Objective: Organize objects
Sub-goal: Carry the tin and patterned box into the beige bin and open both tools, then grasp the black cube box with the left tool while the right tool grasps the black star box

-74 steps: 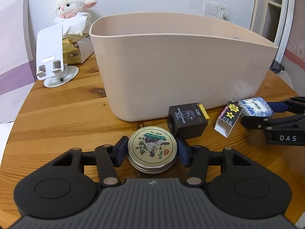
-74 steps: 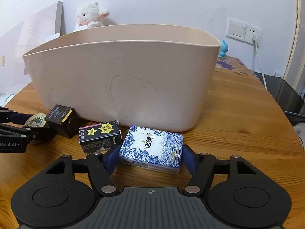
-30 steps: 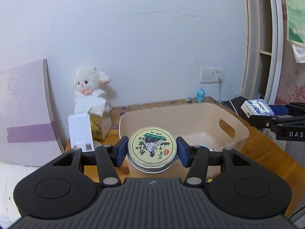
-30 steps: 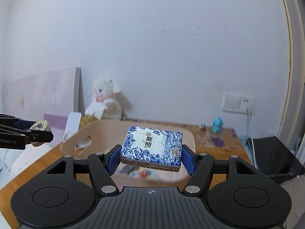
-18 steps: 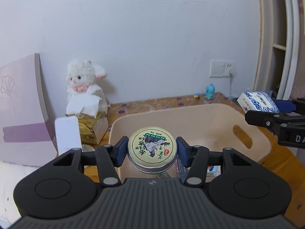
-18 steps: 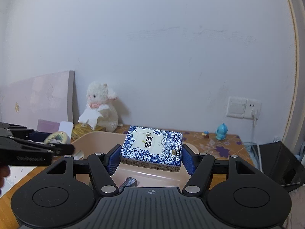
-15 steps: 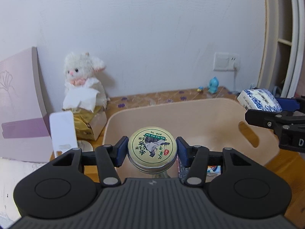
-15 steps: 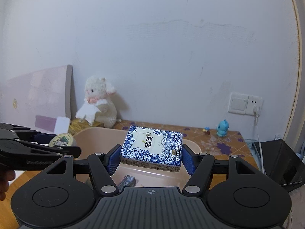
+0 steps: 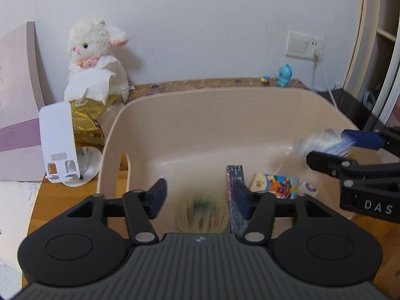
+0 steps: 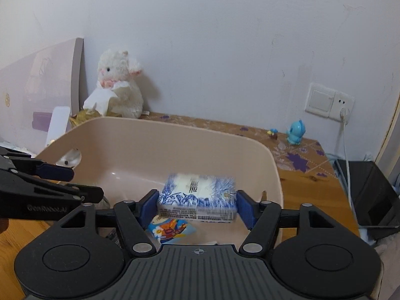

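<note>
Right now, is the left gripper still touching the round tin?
Apart. The left wrist view shows the left gripper open, and the blurred round tin dropping between its pads with gaps either side.

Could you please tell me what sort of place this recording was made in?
Most likely a room in a home, perhaps a bedroom: a plush lamb against the wall, a tissue pack, and a beige storage bin on a wooden table.

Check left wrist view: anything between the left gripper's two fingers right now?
Yes. In the left wrist view the round tin, motion-blurred, sits between the spread fingers of the left gripper, touching neither, over the beige bin.
</note>
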`<state>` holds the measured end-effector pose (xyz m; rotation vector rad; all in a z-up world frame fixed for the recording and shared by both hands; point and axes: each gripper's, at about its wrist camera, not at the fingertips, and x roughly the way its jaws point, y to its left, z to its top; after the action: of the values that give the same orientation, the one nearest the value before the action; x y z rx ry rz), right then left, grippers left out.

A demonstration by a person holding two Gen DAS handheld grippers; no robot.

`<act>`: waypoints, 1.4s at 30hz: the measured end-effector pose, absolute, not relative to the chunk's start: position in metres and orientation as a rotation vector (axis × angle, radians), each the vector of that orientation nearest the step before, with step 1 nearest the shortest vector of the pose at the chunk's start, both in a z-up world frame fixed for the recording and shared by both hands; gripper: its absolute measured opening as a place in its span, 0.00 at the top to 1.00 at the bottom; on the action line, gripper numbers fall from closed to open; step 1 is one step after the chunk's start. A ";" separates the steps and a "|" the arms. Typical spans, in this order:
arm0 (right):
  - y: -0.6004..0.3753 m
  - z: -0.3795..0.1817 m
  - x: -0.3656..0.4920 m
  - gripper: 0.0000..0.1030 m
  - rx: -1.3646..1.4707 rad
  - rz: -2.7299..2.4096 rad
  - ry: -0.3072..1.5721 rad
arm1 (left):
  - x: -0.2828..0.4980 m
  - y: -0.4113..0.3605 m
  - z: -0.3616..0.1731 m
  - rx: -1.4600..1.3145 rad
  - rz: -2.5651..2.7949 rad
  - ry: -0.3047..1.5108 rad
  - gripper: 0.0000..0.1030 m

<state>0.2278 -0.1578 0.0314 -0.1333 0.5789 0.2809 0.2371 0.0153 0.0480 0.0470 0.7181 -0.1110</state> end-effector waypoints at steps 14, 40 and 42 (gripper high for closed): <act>-0.174 0.069 0.168 0.00 -0.117 0.291 0.484 | 0.179 0.034 0.083 0.043 -0.036 0.635 0.12; -0.166 -0.033 0.113 0.00 -0.163 0.343 0.771 | 0.115 0.041 -0.014 0.056 -0.034 0.792 0.06; -0.163 -0.041 0.117 0.00 -0.167 0.342 0.786 | 0.119 0.039 -0.021 0.055 -0.038 0.805 0.06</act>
<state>0.1173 -0.1630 -0.0408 -0.1671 0.7862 0.3424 0.1186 0.0388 -0.0207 0.0554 0.8054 -0.0378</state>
